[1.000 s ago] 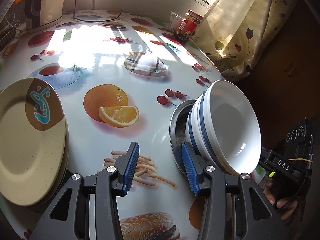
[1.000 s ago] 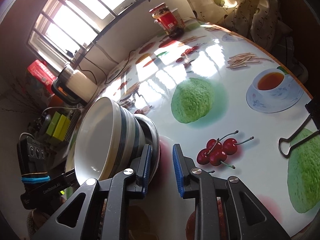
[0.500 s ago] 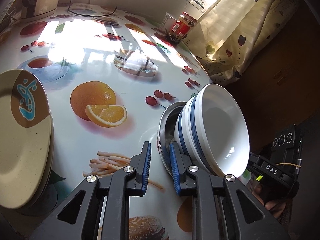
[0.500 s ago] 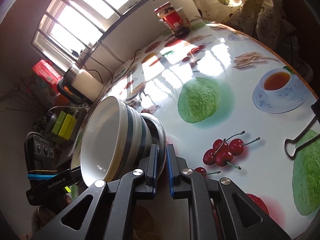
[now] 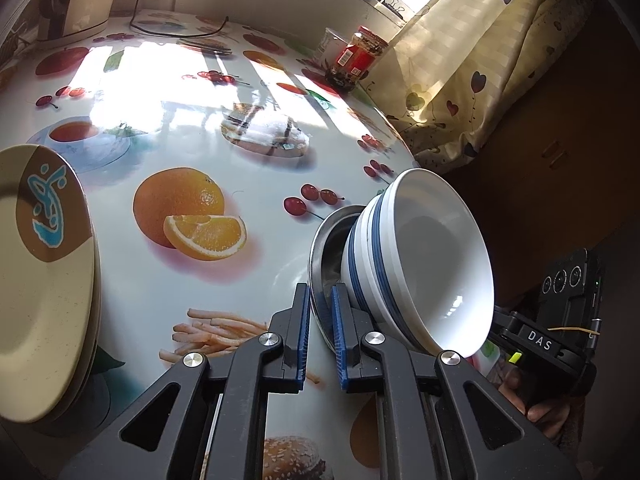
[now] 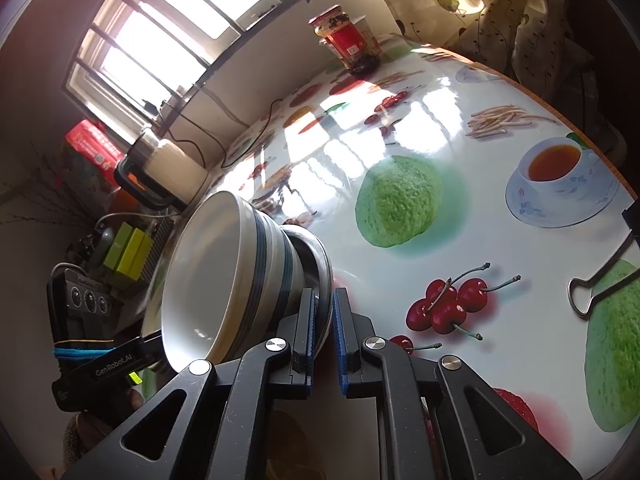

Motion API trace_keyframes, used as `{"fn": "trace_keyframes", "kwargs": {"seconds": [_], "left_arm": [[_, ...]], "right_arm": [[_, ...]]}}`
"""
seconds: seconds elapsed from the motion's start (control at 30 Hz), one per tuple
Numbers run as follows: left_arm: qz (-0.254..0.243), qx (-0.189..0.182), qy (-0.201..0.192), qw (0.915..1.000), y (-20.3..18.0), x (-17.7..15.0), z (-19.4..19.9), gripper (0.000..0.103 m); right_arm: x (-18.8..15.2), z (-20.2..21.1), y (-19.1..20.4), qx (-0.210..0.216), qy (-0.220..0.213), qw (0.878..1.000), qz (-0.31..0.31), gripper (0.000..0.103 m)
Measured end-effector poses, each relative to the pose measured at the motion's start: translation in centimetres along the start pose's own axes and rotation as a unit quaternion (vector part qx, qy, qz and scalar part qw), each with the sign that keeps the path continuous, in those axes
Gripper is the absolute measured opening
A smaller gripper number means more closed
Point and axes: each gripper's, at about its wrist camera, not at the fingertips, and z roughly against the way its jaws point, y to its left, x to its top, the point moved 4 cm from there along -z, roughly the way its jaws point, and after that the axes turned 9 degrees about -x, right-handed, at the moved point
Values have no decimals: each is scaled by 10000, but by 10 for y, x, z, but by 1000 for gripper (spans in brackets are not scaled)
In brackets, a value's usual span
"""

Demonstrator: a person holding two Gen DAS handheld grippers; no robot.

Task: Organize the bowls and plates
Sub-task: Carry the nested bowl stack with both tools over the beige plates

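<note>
Both grippers are clamped on the same thing from opposite sides: the rim of a steel bowl [image 5: 322,256] sitting at the table's near edge. The left gripper [image 5: 320,334] has its blue pads pinched tight on that metal rim, and the right gripper [image 6: 324,334] is pinched on the rim too, seen from the other side. Inside the steel bowl sit nested white bowls w/ blue bands [image 5: 424,264], the whole stack leaning over toward the table edge in both views. Off to the left, well apart, is a stack of cream plates [image 5: 44,292] w/ a brown-and-blue motif on the top one. A red-labelled jar [image 5: 358,58] stands far back by the curtain [image 5: 472,80]. The table [image 5: 256,184] wears a glossy fruit-print cloth.
</note>
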Motion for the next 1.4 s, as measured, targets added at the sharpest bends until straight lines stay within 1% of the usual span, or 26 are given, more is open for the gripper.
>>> {"fn": "trace_keyframes", "kwargs": {"seconds": [0.3,0.67,1.0,1.4], "left_arm": [[22,-6,-44,10000,1,0,3,10],[53,24,-154,9999,4,0,13,10],[42,19,-331,9994,3,2,27,9],[102,87,-591,9982,7,6,52,9]], "right_arm": [[0,0,0,53,15,10000,-69,10],[-1,-4,8,50,67,10000,-53,10],[6,0,23,100,-25,9999,104,10],[8,0,48,154,12,9994,312,10]]}}
